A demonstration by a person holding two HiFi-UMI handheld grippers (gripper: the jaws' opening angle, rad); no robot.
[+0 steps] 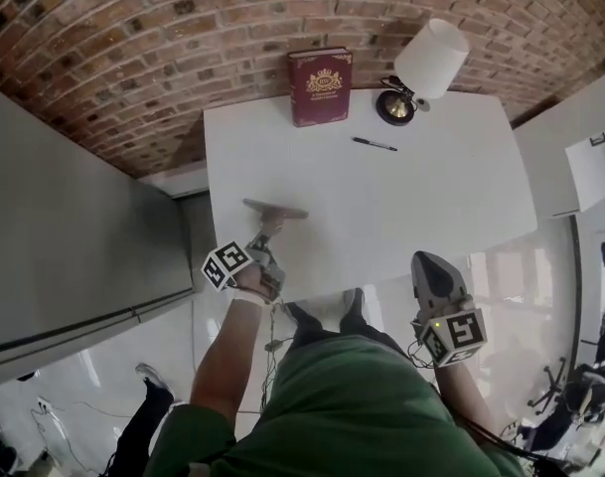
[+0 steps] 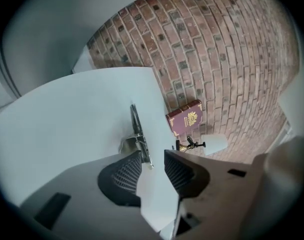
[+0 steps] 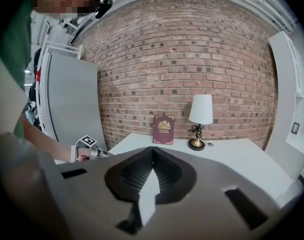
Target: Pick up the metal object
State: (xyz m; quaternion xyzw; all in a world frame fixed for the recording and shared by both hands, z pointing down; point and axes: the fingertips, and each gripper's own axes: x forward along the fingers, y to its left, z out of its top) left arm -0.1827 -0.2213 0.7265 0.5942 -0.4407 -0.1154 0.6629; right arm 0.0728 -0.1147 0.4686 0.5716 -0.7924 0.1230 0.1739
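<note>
Near the left front edge of the surface (image 1: 381, 197), the left tongs (image 1: 269, 237) point down with jaws apart, probably lining up a grab. The metal object (image 1: 275, 210) lies flat just ahead, its near end at the gap, unpinched. It is a slim grey-brown strip on a stem with what looks like a coiled spring. Rightward, the right tongs (image 1: 431, 266) hang closed and empty off the surface, likely kept clear.

the person wears a green shirt (image 1: 332, 405) with short sleeves, dark trousers (image 1: 317, 326) and a white band (image 1: 247, 298) at the left wrist. the left gripper (image 1: 270, 231) and right gripper (image 1: 428, 263) are grey with ribbed black pads (image 2: 124, 176). each bears a white cube (image 1: 227, 263) of black square markers. a thin cable (image 1: 272, 338) hangs off the left.
</note>
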